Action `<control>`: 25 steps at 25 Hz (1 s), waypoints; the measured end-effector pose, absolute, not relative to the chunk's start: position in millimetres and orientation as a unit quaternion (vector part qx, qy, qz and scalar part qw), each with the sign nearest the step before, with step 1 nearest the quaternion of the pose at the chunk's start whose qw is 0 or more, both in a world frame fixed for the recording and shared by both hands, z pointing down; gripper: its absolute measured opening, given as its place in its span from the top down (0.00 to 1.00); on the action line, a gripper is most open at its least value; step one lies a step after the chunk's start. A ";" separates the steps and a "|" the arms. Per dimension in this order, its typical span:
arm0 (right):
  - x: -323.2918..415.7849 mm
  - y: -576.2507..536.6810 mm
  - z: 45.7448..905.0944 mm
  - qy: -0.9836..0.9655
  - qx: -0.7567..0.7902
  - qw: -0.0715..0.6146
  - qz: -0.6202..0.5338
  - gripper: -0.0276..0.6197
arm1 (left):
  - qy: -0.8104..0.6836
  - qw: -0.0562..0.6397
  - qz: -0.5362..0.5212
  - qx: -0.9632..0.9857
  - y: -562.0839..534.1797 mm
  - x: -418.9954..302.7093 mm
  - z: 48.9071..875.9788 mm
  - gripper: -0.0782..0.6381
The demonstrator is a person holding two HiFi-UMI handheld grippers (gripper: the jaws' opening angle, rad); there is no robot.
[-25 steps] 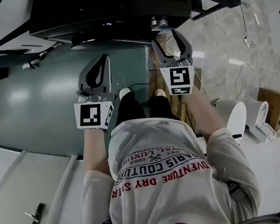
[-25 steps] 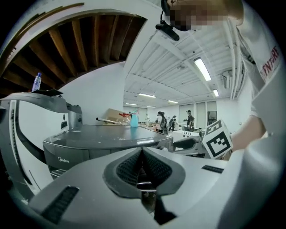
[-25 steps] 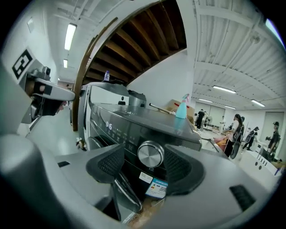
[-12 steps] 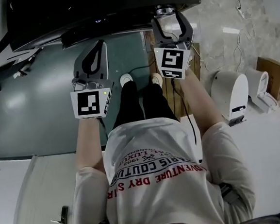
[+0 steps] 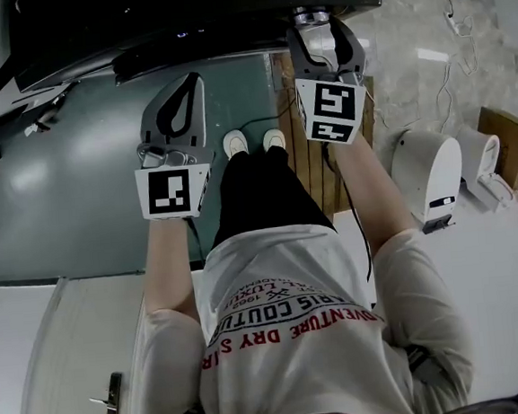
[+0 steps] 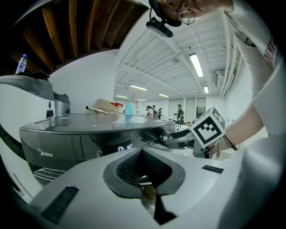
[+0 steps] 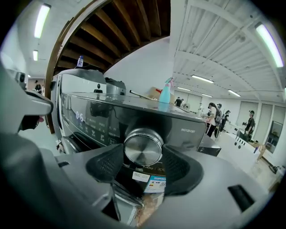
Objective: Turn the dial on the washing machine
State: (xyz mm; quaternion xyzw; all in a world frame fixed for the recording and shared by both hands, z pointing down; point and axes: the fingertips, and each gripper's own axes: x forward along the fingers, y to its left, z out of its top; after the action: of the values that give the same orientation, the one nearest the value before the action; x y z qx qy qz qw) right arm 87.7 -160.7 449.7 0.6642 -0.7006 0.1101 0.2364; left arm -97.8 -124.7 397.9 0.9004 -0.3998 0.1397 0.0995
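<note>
The dark grey washing machine (image 5: 179,19) fills the top of the head view, and its control panel (image 7: 103,116) faces the right gripper view. Its round silver dial (image 7: 143,147) sits between the two black pads (image 7: 105,166) of my right gripper (image 7: 143,154), and both pads touch its rim. From the head, the dial (image 5: 311,14) peeks out above my right gripper (image 5: 320,25). My left gripper (image 5: 192,79) hangs in front of the machine, left of the dial, shut with nothing in it. The left gripper view shows its tips (image 6: 142,151) pressed together below the panel (image 6: 67,143).
A blue spray bottle (image 7: 165,95) and other items stand on the machine's top. Below are the green floor (image 5: 76,172), wooden boards (image 5: 304,153) and the person's white shoes (image 5: 249,142). White appliances (image 5: 428,187) and a cardboard box (image 5: 506,148) stand at the right.
My right gripper has moved up to the dial, and its wide-open jaws have narrowed onto it. The left gripper has stayed shut in about the same place.
</note>
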 end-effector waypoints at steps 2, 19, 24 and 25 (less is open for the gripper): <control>89.3 -160.7 451.6 -0.705 0.660 0.229 0.123 0.52 | -0.403 0.091 0.139 0.900 -124.0 -94.5 396.1 0.87; 93.6 -161.7 453.6 -0.715 0.651 0.159 0.198 0.52 | -0.425 0.071 0.125 0.894 -114.8 -94.8 383.3 0.87; 88.5 -160.1 436.1 -0.705 0.666 0.236 0.070 0.48 | -0.425 0.082 0.121 0.893 -112.8 -98.5 382.5 0.87; 85.9 -160.0 434.5 -0.703 0.663 0.254 0.044 0.48 | -0.423 0.079 0.125 0.894 -112.2 -98.7 383.2 0.87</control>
State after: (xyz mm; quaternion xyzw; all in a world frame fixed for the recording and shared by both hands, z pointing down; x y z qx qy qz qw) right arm 85.9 -160.0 434.5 0.6630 -0.7029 0.0443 0.2538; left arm -98.7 -112.2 383.2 0.8937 -0.4234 0.1254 0.0790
